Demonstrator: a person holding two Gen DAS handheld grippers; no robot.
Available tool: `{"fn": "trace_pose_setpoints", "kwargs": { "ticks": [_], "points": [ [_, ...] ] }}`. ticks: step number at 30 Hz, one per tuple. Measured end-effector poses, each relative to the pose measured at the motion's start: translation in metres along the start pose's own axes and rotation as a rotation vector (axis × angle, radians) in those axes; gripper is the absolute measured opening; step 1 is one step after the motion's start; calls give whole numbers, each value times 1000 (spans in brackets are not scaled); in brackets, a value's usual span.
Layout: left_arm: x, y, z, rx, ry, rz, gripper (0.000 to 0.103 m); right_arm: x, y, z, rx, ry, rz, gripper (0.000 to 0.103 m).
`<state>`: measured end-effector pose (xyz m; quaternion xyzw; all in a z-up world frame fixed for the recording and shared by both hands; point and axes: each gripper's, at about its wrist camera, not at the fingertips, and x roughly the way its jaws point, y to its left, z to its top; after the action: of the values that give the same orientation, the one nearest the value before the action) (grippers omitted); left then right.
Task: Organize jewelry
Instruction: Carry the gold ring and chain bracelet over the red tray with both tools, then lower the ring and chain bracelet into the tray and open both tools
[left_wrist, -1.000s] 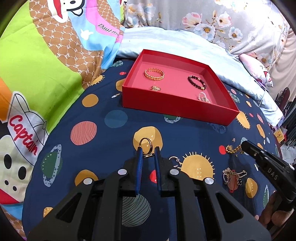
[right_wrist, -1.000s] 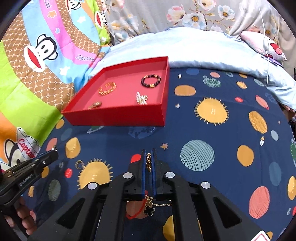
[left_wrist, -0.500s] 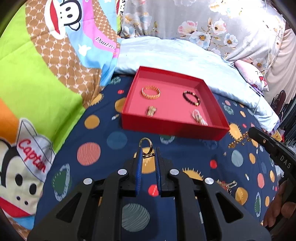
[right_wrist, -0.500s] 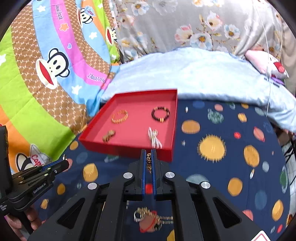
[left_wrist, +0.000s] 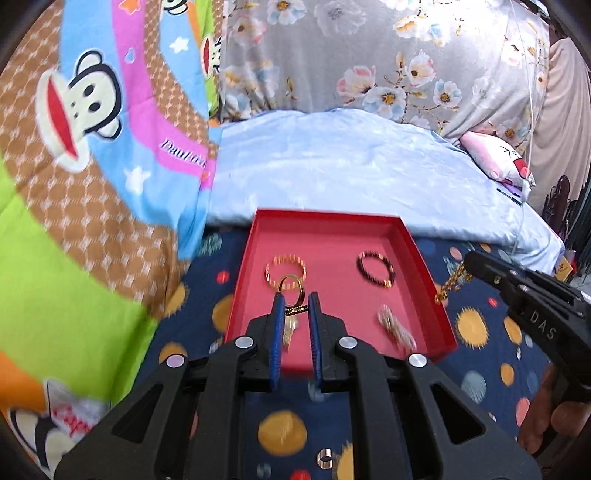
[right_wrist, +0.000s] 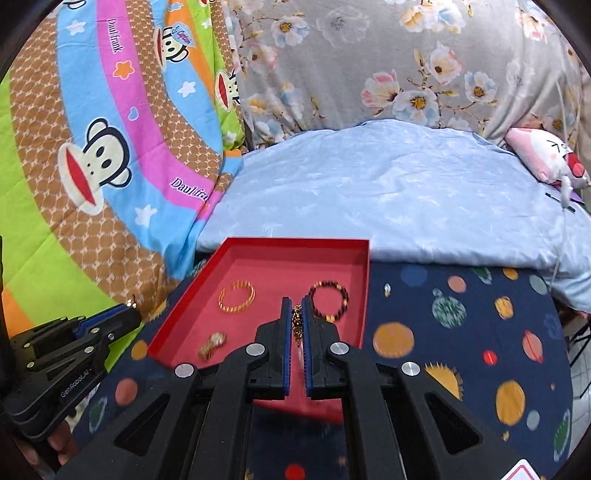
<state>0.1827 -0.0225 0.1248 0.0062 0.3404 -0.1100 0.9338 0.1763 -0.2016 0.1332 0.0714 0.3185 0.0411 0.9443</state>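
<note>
**Four pieces in the tray, two carried**

In the shallow square red cardboard tray (left_wrist: 424, 258) four pieces are counted. A thin gold ring (left_wrist: 291, 291) is pinched by the left claw (left_wrist: 295, 308), a gold chain (right_wrist: 296, 321) by the right claw (right_wrist: 295, 314), both over the tray

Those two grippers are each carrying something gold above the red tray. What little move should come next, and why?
Probably lower both a little over bare tray floor, then open. The left gripper pinches a gold ring, and the right gripper pinches a gold chain. Both already hang over the red tray, where a gold bangle and a dark bead bracelet already lie.
</note>
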Motion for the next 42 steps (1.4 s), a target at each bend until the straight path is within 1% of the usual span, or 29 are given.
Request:
{"fn": "trace_pose_setpoints", "kwargs": {
  "ticks": [4,7,11,19,25,26,27,28,29,30,35,38,42],
  "points": [
    [28,0,16,-17,19,-18,12,25,-5,12,21,11,15,5],
    [51,1,21,-21,39,-1,12,40,-6,15,19,21,12,5],
    [74,2,20,-26,66,16,12,60,-6,13,3,45,5,5],
    [103,8,17,-37,102,44,12,91,-10,9,11,87,-2,5],
    [115,10,13,-30,115,79,13,102,-6,4,-7,99,-3,6],
    [116,10,12,-31,113,96,14,102,-6,4,-5,91,-8,8],
    [117,11,12,-33,114,108,24,102,-6,3,-3,91,-10,9],
    [118,13,11,-40,114,122,42,101,-7,3,2,91,-10,11],
    [117,15,11,-55,105,136,50,101,-8,3,8,89,-10,13],
    [115,17,11,-63,95,142,56,100,-9,2,12,87,-8,15],
    [106,22,13,-74,85,135,56,87,-13,0,35,79,1,16],
    [95,20,12,-58,74,143,56,76,-14,-4,44,75,7,16],
    [77,19,6,-50,65,134,56,51,-15,-16,50,72,13,16]
  ]
}}
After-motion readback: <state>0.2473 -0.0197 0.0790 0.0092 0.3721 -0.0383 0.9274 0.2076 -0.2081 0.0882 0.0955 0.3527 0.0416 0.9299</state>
